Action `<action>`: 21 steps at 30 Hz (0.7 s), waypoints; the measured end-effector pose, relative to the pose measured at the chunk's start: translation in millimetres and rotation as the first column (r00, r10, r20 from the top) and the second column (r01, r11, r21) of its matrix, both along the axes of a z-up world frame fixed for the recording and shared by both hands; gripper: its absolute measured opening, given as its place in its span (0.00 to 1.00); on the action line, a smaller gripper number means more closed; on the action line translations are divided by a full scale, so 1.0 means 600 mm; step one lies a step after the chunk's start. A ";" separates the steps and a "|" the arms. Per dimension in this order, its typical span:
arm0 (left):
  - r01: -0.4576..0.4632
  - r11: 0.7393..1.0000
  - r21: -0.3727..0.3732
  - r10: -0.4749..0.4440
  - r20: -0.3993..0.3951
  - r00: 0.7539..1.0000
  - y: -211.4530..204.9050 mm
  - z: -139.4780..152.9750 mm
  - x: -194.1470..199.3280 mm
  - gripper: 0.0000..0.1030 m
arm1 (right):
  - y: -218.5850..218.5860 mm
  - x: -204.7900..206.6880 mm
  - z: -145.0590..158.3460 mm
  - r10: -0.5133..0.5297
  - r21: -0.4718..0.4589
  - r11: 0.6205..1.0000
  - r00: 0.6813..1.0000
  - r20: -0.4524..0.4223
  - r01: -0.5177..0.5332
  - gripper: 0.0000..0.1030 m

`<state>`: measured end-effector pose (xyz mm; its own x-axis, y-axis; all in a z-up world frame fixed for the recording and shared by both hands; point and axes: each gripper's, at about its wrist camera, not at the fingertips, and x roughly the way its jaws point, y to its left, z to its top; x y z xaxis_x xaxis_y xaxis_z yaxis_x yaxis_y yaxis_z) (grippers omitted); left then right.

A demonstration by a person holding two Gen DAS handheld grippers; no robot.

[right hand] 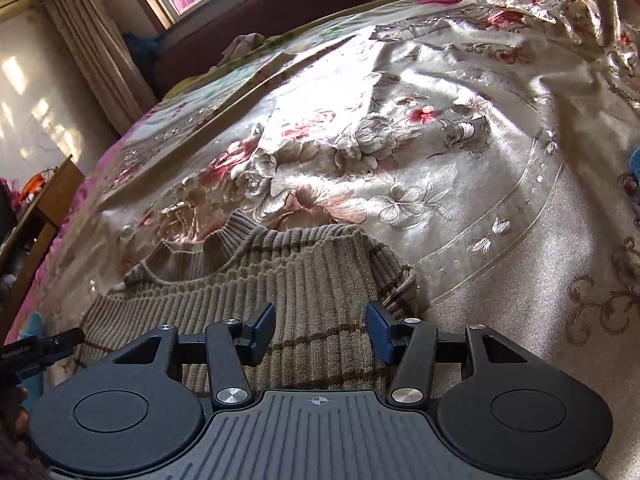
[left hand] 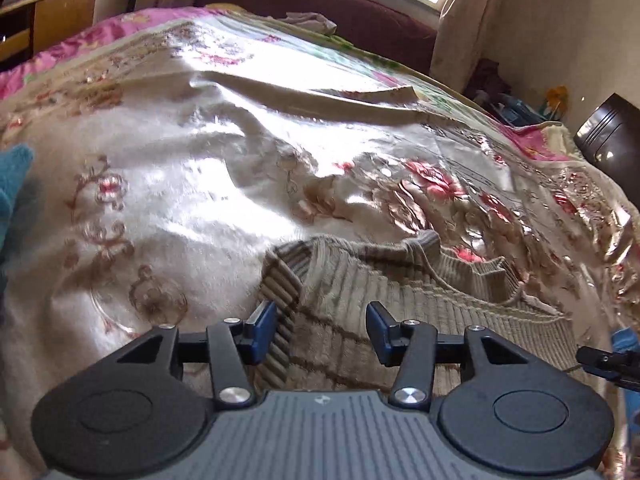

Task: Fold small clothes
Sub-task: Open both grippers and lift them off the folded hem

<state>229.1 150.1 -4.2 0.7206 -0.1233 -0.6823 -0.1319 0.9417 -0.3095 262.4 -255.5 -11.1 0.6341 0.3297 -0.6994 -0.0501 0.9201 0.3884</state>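
A small beige ribbed knit sweater [left hand: 400,292] with thin brown stripes lies on a shiny floral bedspread [left hand: 180,184]. My left gripper [left hand: 322,326] is open just over the sweater's left edge, its ribbed band between the blue pads. In the right wrist view the same sweater [right hand: 296,280] lies with its collar at the far side. My right gripper [right hand: 322,326] is open over the sweater's right part, holding nothing. The tip of the right gripper [left hand: 608,362] shows at the left view's right edge, and the left gripper's tip [right hand: 36,350] at the right view's left edge.
A teal cloth [left hand: 14,184] lies at the bed's left edge. A crumpled pale garment [left hand: 308,22] lies at the far side by a dark red headboard [left hand: 360,4]. A wooden desk [left hand: 44,20] stands far left, a dark box [left hand: 612,136] at right. Curtains flank a window.
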 end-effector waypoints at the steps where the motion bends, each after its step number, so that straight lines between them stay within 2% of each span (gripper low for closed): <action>1: 0.008 1.000 0.014 -0.008 0.004 1.000 -0.002 0.003 0.002 0.50 | 0.000 0.001 -0.001 0.001 -0.001 1.000 1.000 -0.001 -0.001 0.49; 5: 0.039 0.995 0.087 -0.038 -0.005 0.999 -0.010 0.003 0.016 0.41 | 0.000 0.004 -0.005 -0.001 0.005 1.000 1.000 -0.006 0.001 0.49; 9: 0.061 0.993 0.102 -0.056 -0.046 0.997 -0.013 -0.012 0.030 0.26 | -0.001 0.001 -0.010 0.000 0.008 1.000 1.000 -0.005 0.000 0.48; 15: 0.082 0.991 0.105 -0.078 -0.035 0.996 -0.022 -0.006 0.031 0.25 | -0.006 0.002 -0.010 0.000 0.014 1.000 1.000 -0.006 0.000 0.47; 19: 0.104 0.986 0.130 -0.094 -0.078 0.992 -0.029 -0.016 0.039 0.25 | -0.007 0.002 -0.013 -0.002 0.015 1.000 1.000 -0.008 0.002 0.47; 21: 0.102 0.988 0.116 -0.092 -0.094 0.991 -0.026 -0.019 0.044 0.25 | -0.008 0.002 -0.013 -0.006 0.020 1.000 1.000 -0.008 0.006 0.47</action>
